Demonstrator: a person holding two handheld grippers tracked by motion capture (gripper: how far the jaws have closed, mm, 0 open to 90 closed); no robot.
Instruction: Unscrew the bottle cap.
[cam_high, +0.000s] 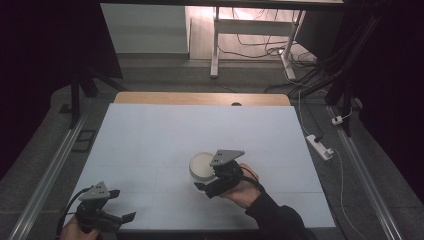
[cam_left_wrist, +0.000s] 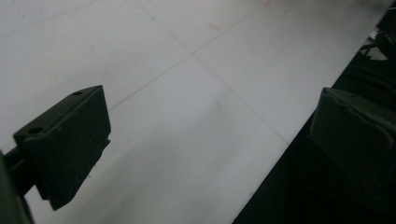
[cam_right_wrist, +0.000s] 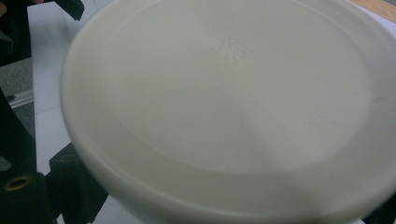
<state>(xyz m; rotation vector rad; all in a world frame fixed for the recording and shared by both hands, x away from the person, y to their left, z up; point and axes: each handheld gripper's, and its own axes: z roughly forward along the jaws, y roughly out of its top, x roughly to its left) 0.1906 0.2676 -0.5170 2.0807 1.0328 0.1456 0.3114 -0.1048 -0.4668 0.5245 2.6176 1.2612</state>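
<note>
White bowl (cam_right_wrist: 233, 107) sits between the right gripper's (cam_high: 207, 186) jaws.

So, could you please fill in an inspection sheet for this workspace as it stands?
Surface: white rectangular table top, bare apart from the bowl.
Job's things: round white plastic bowl, upright on the table, near the middle.
Clutter: nothing seen.
Grippers: right tool at the bowl's near side, whether gripping cannot be told; left tool open over the table's near left corner, holding nothing.
Cables: loose wires on the floor beyond; white power strip to the right.
Surroundings: white-legged desk frame behind, dark room.
</note>
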